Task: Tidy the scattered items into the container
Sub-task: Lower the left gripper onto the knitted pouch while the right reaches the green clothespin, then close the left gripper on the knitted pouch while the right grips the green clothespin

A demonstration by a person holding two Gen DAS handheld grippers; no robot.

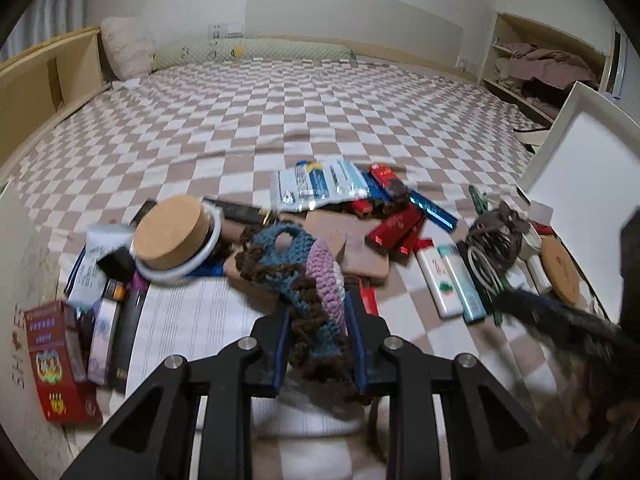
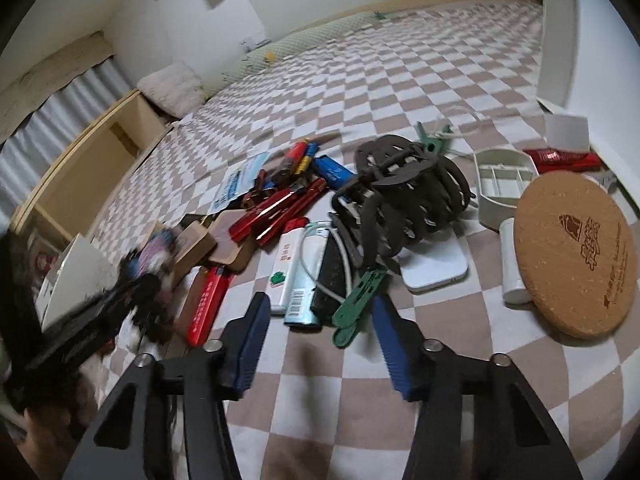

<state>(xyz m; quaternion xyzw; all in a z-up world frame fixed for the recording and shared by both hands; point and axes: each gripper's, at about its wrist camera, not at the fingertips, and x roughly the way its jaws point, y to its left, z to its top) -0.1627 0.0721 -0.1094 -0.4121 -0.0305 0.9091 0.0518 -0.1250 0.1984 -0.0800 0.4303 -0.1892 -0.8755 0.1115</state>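
1. Left wrist view: the left gripper (image 1: 318,332) has its two blue pads pressed against a crocheted pouch (image 1: 296,276), a knitted piece in blue, lilac and brown. The fingers are clamped on its near end. The pouch's long axis runs straight away from the fingers, up toward the cork-lidded jar (image 1: 176,236), so the rest of it trails forward over the heap on the checked bedspread (image 1: 280,120).

2. Same view: the white container (image 1: 580,152) stands tilted at the right edge, well apart from the held pouch and to the right of the fingers. Judging by this, the carry has to go rightward across the clutter of red boxes (image 1: 396,232) and the lighters (image 1: 452,280).

3. Right wrist view: the right gripper (image 2: 320,328) has its fingers apart, with nothing pressed between the pads. A green clip (image 2: 358,300) lies just ahead, between the fingertips and nearer the right-hand one; its long axis slants up and to the right. Whether a pad touches it I cannot tell.

4. Same view: the brown claw hair clip (image 2: 400,192) sits beyond the green clip, resting partly on a white phone-like slab (image 2: 436,268). The cork coaster (image 2: 576,252) lies to the right, leaning on a white tube.

5. The right hand is the nearer one to the green clip and claw clip; the left hand, blurred at the left edge, is occupied.
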